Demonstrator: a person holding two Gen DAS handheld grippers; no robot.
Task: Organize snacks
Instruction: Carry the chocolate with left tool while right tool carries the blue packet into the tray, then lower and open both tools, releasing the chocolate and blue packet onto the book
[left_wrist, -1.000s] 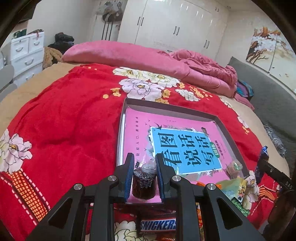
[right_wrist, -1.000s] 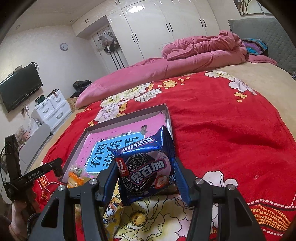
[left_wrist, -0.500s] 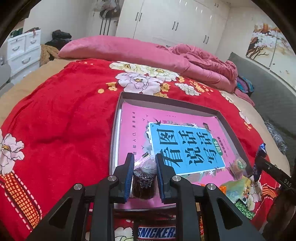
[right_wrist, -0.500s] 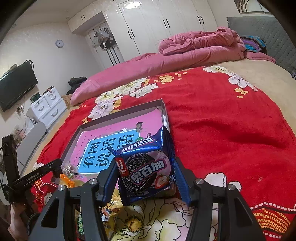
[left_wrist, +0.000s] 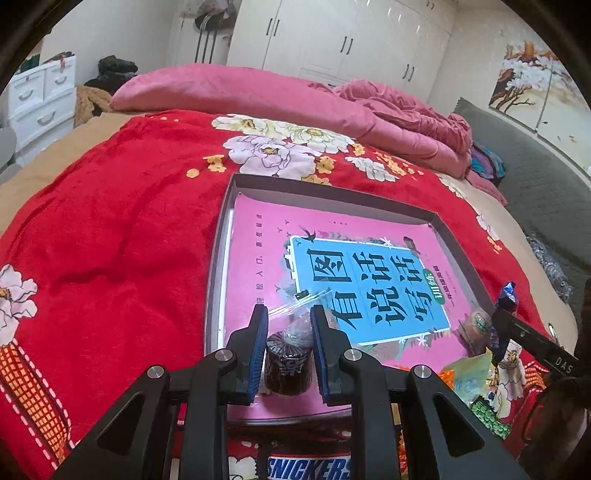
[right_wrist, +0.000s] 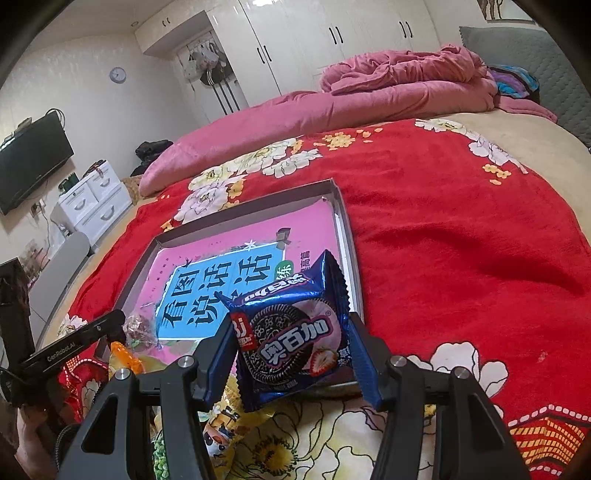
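A shallow grey tray (left_wrist: 218, 254) lined with a pink and blue book cover lies on the red floral blanket; it also shows in the right wrist view (right_wrist: 343, 218). My left gripper (left_wrist: 289, 325) is shut on a small dark wrapped snack (left_wrist: 286, 363) and holds it over the tray's near left corner. My right gripper (right_wrist: 293, 334) is shut on a blue cookie packet (right_wrist: 291, 332) and holds it over the tray's near right corner.
A Snickers bar (left_wrist: 308, 468) lies on the blanket below the left gripper. Several loose snack packets (right_wrist: 218, 424) lie in front of the tray. A pink quilt (left_wrist: 280, 99) lies at the far end of the bed. White drawers (right_wrist: 92, 199) stand to the left.
Both grippers have moved forward over the tray's near edge, each with its snack still held. The tray looks closer in both views.
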